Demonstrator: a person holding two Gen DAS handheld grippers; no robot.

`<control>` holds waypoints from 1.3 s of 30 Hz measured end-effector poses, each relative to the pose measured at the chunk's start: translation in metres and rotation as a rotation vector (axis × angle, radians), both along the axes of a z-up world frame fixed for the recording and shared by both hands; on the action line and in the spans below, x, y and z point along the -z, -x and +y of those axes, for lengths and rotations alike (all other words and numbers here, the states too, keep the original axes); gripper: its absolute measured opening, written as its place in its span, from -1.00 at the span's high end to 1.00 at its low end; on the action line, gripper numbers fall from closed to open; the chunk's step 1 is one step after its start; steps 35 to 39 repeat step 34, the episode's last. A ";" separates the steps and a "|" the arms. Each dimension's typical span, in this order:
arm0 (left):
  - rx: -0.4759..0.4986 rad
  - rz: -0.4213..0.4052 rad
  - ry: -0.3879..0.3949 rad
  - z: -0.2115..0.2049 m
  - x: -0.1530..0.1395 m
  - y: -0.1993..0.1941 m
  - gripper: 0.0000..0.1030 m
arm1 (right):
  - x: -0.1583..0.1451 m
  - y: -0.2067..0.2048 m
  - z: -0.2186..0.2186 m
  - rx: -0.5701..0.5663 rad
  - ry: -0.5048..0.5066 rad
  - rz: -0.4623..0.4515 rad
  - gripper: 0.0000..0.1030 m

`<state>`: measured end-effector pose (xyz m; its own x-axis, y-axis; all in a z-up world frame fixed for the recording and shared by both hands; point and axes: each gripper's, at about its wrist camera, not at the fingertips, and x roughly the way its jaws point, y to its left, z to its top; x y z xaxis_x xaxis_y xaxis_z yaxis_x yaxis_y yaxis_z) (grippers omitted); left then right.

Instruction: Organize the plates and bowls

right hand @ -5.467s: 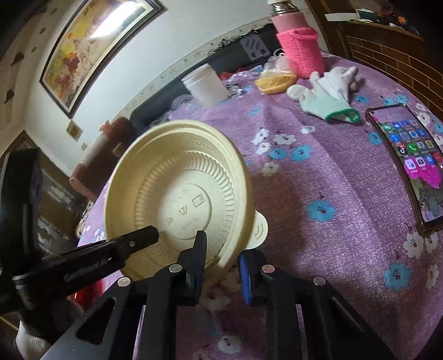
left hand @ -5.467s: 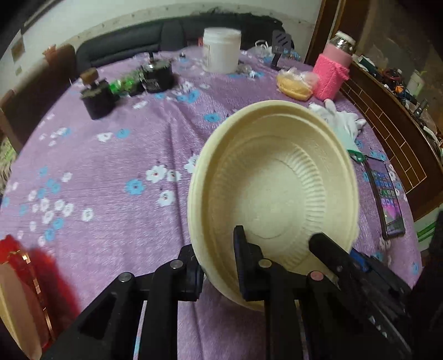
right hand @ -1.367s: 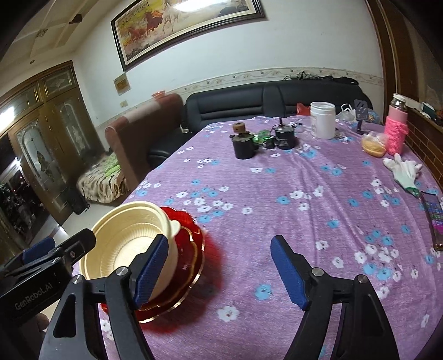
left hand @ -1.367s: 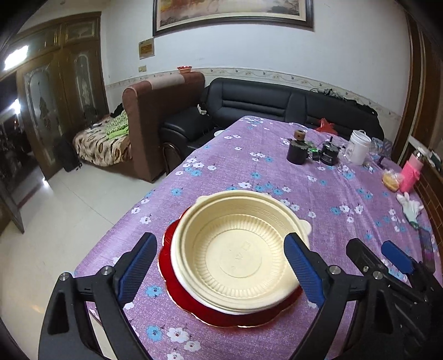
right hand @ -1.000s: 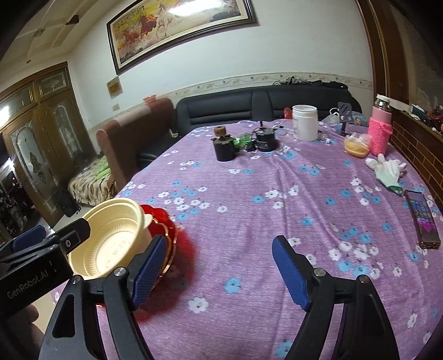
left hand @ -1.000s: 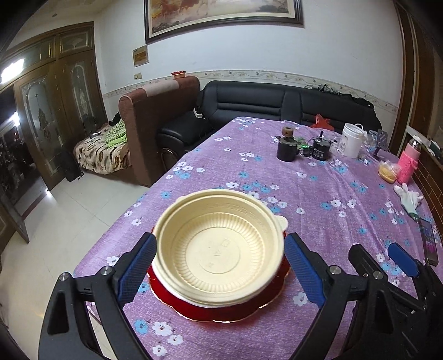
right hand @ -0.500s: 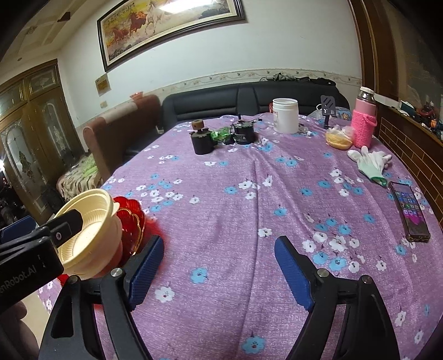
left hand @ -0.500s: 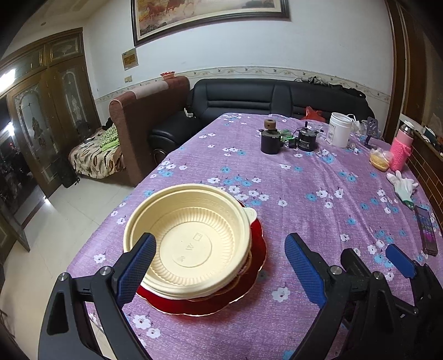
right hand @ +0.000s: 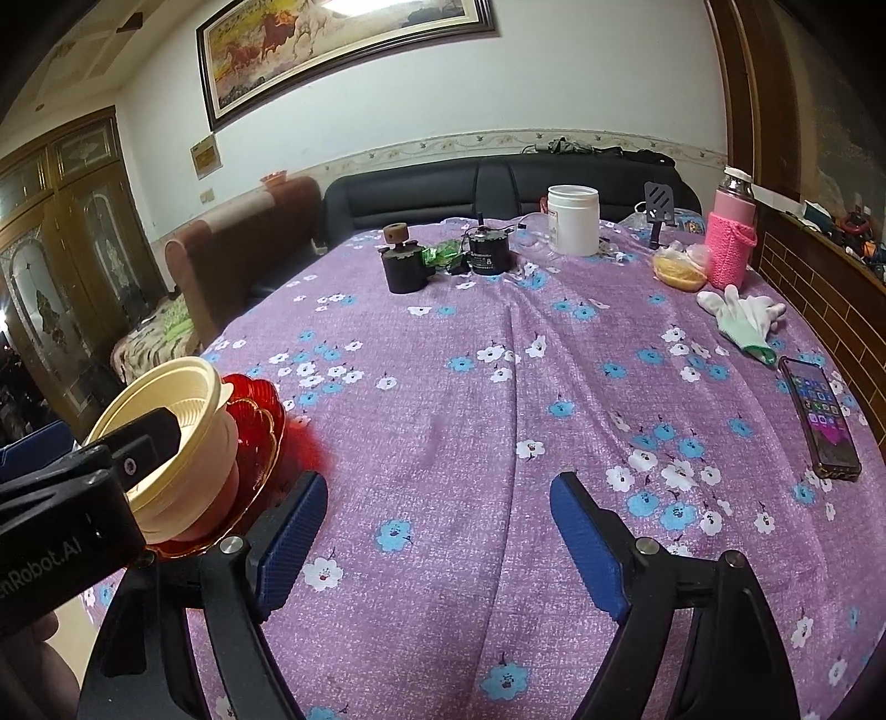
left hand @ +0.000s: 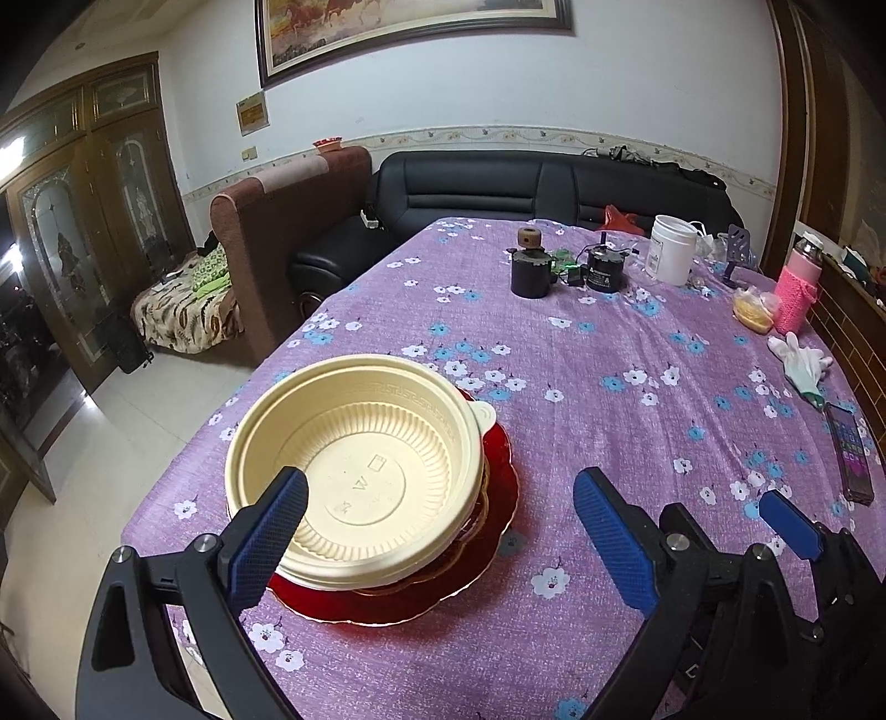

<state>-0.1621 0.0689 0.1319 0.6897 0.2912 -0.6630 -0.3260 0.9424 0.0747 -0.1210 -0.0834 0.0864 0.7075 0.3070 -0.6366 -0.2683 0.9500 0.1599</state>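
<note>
Fingers of the left gripper (left hand: pixel 443 531) stand wide apart with nothing between the blue pads; its left finger (left hand: pixel 266 531) crosses in front of the near rim of the cream bowl (left hand: pixel 354 471). That bowl sits upright on a red plate (left hand: pixel 487 531), which lies flat on the table (left hand: pixel 609 387) near its corner, ahead of and slightly left of the left gripper's fingers. The right gripper (right hand: pixel 437 531) is likewise spread wide and holds nothing, poised over bare cloth; from there the bowl and plate lie off to the left, beyond its left finger, partly hidden by the other gripper's body.

A purple cloth printed with blue and white flowers covers the table. Far ahead of both pairs of fingers stand a dark pot (right hand: pixel 404 266), a black canister (right hand: pixel 487 252) and a white jar (right hand: pixel 573 219). Ahead and to the right are a pink-sleeved bottle (right hand: pixel 733 232), a white glove (right hand: pixel 745 313) and a phone (right hand: pixel 819 415) lying flat. Beyond the table's far end runs a black sofa (left hand: pixel 526 188); a brown armchair (left hand: pixel 277 232), wooden doors and a tiled floor lie to the left, with a framed horse painting (right hand: pixel 332 44) on the white wall.
</note>
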 end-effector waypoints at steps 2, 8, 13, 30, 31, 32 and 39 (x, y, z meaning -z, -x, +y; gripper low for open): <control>0.002 0.004 0.004 0.002 0.001 0.001 -0.87 | 0.000 0.000 0.002 -0.001 0.004 0.002 -0.68; 0.007 0.016 0.021 0.004 0.005 -0.001 -0.87 | 0.004 -0.001 0.007 -0.007 0.019 0.014 -0.68; 0.007 0.013 0.029 0.006 0.007 -0.002 -0.87 | 0.004 0.000 0.010 -0.010 0.027 0.017 -0.69; -0.145 -0.166 0.021 0.036 -0.019 0.028 -1.00 | 0.001 0.002 0.028 -0.074 0.055 0.000 -0.69; -0.151 -0.159 0.034 0.037 -0.017 0.027 -1.00 | 0.000 0.002 0.029 -0.078 0.056 -0.002 -0.69; -0.150 -0.147 0.044 0.036 -0.016 0.025 -1.00 | 0.000 0.002 0.030 -0.082 0.056 0.000 -0.69; -0.133 -0.126 0.040 0.029 -0.015 0.020 -1.00 | 0.002 -0.001 0.028 -0.082 0.049 0.014 -0.69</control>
